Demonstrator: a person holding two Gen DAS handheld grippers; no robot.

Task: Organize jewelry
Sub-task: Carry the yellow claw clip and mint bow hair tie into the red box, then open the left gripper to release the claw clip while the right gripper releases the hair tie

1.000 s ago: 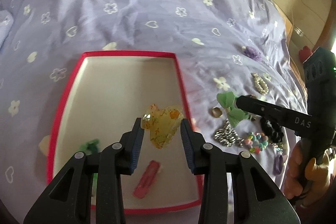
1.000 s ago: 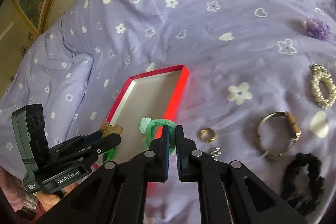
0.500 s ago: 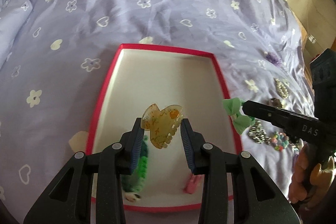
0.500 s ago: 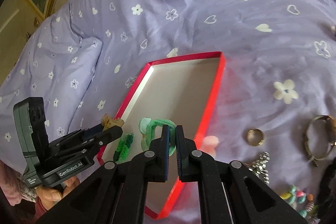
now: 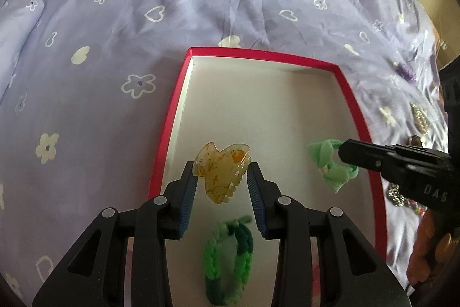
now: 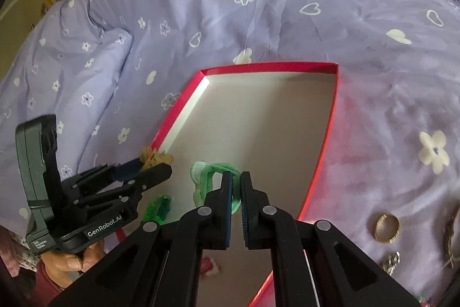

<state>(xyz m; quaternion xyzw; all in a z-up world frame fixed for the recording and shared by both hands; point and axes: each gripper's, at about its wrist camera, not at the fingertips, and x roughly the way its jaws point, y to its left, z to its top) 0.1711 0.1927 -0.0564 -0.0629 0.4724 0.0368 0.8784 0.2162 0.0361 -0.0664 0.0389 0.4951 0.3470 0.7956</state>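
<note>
Above the red box (image 5: 169,131), your left gripper (image 5: 221,180) clamps the amber claw clip (image 5: 221,171), your right gripper (image 6: 236,187) the green scrunchie (image 6: 207,177); lower both before releasing.

Right hand-held gripper (image 6: 236,186) pinching green scrunchie (image 6: 211,177), above red box (image 6: 330,117)

Both matte-black plastic claws (image 5: 221,180) (image 6: 236,192) had blue ribbed pads, silver pivot screws; the left body (image 6: 72,209) read "GenRobot.AI".
</note>
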